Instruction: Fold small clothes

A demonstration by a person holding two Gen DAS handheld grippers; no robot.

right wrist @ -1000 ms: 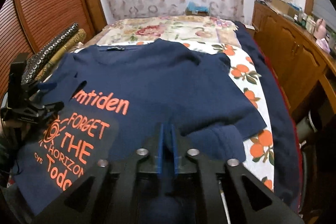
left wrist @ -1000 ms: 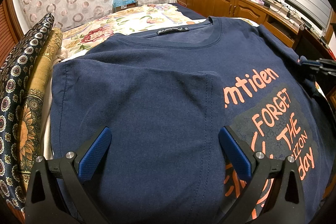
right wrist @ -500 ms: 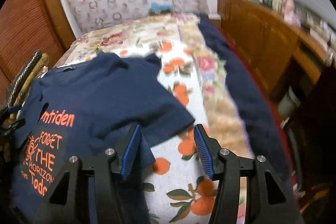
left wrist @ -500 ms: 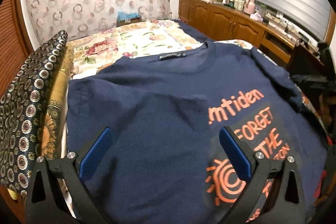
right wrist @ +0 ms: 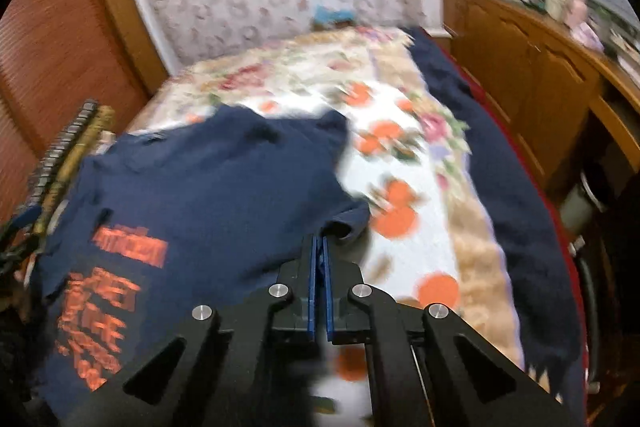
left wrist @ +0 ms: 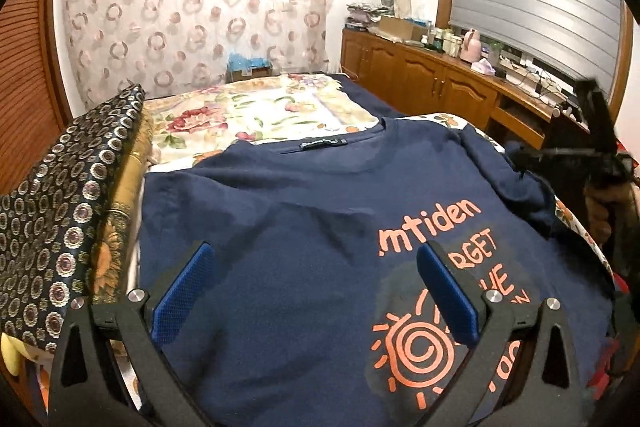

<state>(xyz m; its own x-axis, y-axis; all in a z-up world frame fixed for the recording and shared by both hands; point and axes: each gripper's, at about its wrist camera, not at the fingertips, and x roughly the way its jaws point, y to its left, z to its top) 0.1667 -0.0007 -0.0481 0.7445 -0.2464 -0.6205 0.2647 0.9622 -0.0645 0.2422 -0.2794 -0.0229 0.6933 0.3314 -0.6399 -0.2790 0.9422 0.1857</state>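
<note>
On the bed [right wrist: 404, 163] our right tongs [right wrist: 319, 247] pinch the shirt [left wrist: 304, 235] sleeve at six o'clock; left tongs [left wrist: 314, 267] gape, empty.

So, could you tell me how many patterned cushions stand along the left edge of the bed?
2: a dark cushion with ring motifs outermost, and a golden sunflower-patterned cushion between it and the navy T-shirt. More may be hidden behind them.

Right gripper [right wrist: 319, 247] pinching T-shirt [right wrist: 208, 187] sleeve
</note>
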